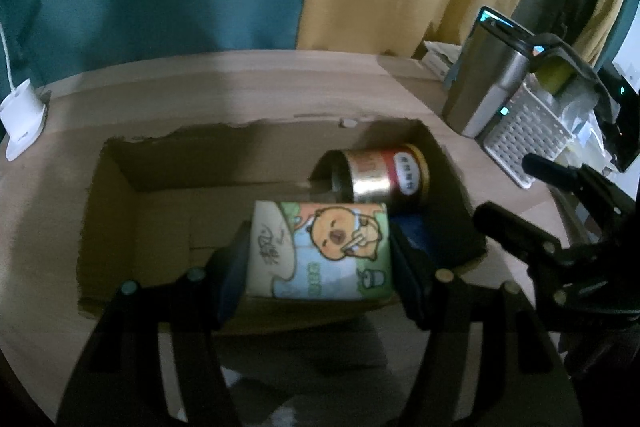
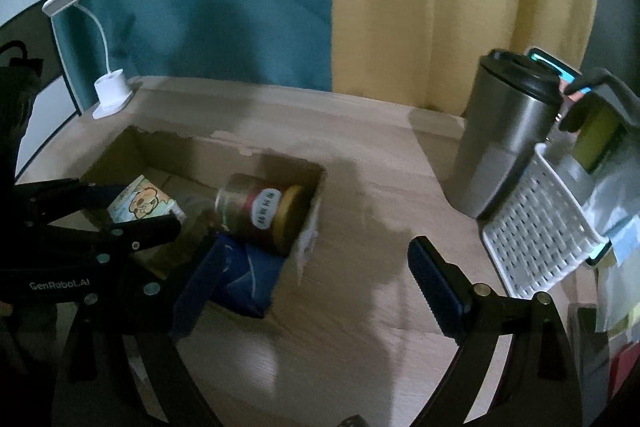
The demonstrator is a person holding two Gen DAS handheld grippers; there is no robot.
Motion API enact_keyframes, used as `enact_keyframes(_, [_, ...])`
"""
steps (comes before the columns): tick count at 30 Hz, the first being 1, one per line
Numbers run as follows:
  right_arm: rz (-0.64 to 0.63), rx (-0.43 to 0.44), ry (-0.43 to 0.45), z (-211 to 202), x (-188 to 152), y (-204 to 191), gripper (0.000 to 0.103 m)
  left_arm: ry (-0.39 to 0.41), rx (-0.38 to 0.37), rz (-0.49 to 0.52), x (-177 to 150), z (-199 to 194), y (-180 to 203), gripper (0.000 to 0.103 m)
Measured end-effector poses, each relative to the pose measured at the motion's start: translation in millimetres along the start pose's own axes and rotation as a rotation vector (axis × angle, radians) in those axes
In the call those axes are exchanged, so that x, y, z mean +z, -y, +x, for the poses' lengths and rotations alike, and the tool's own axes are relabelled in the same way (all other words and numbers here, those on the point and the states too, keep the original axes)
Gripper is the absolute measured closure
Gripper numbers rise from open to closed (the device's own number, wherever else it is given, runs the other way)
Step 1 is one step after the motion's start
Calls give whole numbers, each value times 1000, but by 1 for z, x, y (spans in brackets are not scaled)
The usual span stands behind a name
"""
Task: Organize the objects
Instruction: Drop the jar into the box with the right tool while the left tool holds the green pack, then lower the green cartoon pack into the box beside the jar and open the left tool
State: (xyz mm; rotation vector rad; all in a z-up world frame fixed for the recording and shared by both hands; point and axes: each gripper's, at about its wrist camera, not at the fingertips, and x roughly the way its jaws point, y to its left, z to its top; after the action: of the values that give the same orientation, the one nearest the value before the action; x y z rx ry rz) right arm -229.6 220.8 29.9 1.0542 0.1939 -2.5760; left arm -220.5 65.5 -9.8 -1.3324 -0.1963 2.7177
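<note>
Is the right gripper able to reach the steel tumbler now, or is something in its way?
Probably yes. The right gripper is open and holds nothing, and bare table lies between it and the steel tumbler. The white basket stands close beside the tumbler, so approach from the tumbler's free side.

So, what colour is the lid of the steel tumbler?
Black; the steel tumbler shows its lid best in the right wrist view.
</note>
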Motion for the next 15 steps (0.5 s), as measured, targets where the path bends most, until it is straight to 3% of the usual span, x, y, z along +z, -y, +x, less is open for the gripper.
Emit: enact_keyframes(15, [52,1,1,-7,-15,37,9,-19,-5,24,3,14,36,38])
